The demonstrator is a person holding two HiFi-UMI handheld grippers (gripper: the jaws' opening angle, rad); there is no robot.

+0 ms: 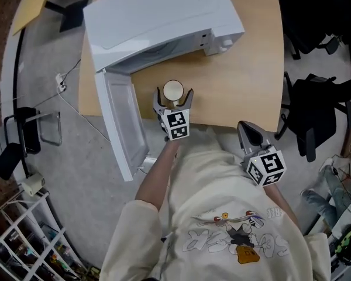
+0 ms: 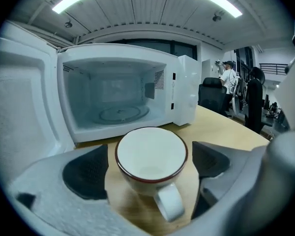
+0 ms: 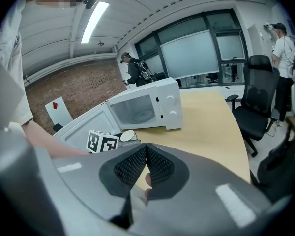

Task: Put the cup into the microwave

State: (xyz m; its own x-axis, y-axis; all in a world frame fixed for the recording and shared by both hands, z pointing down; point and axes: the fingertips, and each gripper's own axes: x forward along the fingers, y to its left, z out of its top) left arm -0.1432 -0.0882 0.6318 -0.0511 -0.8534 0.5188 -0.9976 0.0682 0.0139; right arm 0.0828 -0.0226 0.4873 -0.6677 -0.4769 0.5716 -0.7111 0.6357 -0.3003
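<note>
A white cup [image 1: 173, 90] with a dark red rim stands upright on the wooden table [image 1: 245, 69] in front of the white microwave [image 1: 158, 22], whose door [image 1: 124, 122] hangs open to the left. My left gripper [image 1: 174, 95] is open, one jaw on each side of the cup, and the pads stand apart from its wall. In the left gripper view the cup [image 2: 151, 159] has its handle turned toward the camera, and the empty microwave cavity [image 2: 113, 102] with its glass turntable lies just behind. My right gripper [image 1: 247, 130] is shut on nothing, held off the table's near edge.
Black office chairs [image 1: 316, 116] stand to the right of the table. A white wire rack [image 1: 23, 239] and cables lie on the floor at the left. People stand far off in the room [image 2: 229, 77]. The open door reaches out past the table's front edge.
</note>
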